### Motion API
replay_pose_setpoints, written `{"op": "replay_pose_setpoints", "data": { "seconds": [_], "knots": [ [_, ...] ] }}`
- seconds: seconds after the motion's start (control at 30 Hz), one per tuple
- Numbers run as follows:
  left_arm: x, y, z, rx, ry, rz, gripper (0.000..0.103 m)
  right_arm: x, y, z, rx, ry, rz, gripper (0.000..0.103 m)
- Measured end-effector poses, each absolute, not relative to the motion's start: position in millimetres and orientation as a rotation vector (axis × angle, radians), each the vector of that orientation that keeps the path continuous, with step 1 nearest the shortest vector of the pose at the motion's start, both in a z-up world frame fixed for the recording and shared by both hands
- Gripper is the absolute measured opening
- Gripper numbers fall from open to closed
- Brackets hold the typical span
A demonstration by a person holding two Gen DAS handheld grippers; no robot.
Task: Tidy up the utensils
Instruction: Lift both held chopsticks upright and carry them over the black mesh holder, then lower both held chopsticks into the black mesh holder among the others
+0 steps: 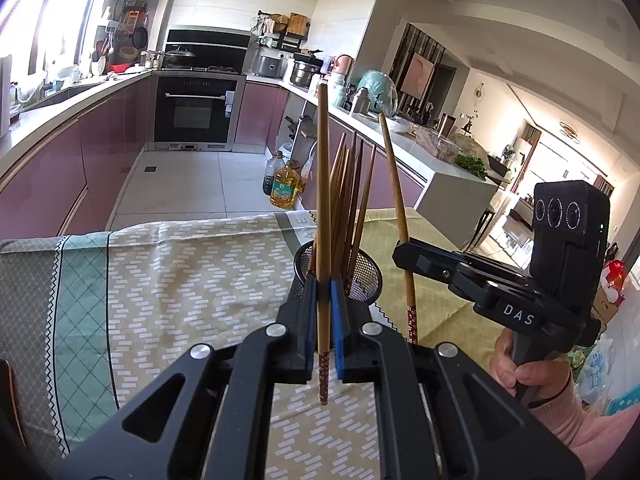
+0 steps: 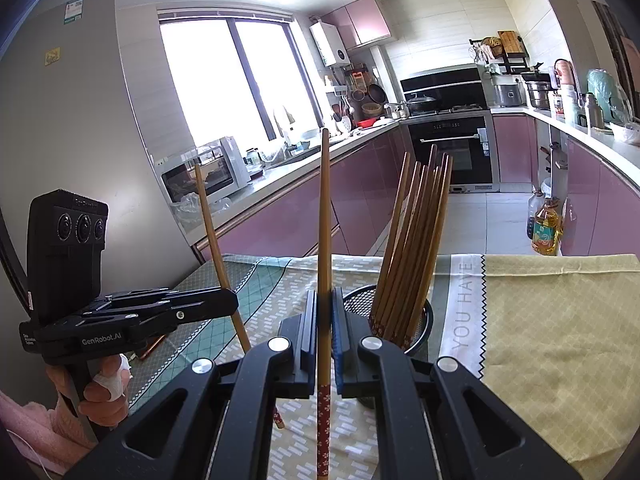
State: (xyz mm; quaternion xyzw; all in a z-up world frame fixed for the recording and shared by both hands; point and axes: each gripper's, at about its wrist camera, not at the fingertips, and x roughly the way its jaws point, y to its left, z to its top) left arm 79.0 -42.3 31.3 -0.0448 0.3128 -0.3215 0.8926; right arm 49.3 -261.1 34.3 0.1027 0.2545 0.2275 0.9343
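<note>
On bench, near edge: two grippers side by side, each clamped on one chopstick.

Left gripper point(image 1: 323, 300): jaws narrow, pinched on chopstick point(image 1: 322, 216) low on shaft, just above red patterned end. Stick near upright, plain tip up, patterned end hanging below pads. Same tool seen from right wrist at far left point(image 2: 230, 300), its stick tilted.

Right gripper point(image 2: 325, 320): jaws narrow, pinched on second chopstick point(image 2: 324, 240), same hold, patterned end down. Seen from left wrist at right point(image 1: 402, 254), stick leaning slightly.

Mesh cup point(image 1: 370, 276) on cloth point(image 1: 180, 280), just beyond both grippers, between them. Bundle of chopsticks point(image 2: 412, 248) already inside, fanned and leaning right, patterned ends down at cup bottom.

Orientation of held sticks matches bundle, so likely held this way to drop in without flipping. Grip low on shaft leaves long tip free above; short tail below pads suits entry into cup mouth.

Judgement: most sticks sorted; these two pending. Neither stick over cup mouth yet. Next: carry over rim, lower, release. Risk: tail catching rim or knocking bundle.
</note>
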Motion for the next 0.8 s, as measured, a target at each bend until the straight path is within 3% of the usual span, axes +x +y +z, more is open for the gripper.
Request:
{"op": "replay_pose_setpoints", "data": {
  "seconds": [0.8],
  "knots": [
    [102.4,-65.9,63.4,-0.068,0.593,-0.688,0.007,79.0,-272.4,55.4,0.224,0.457,0.429,0.006]
  ]
}}
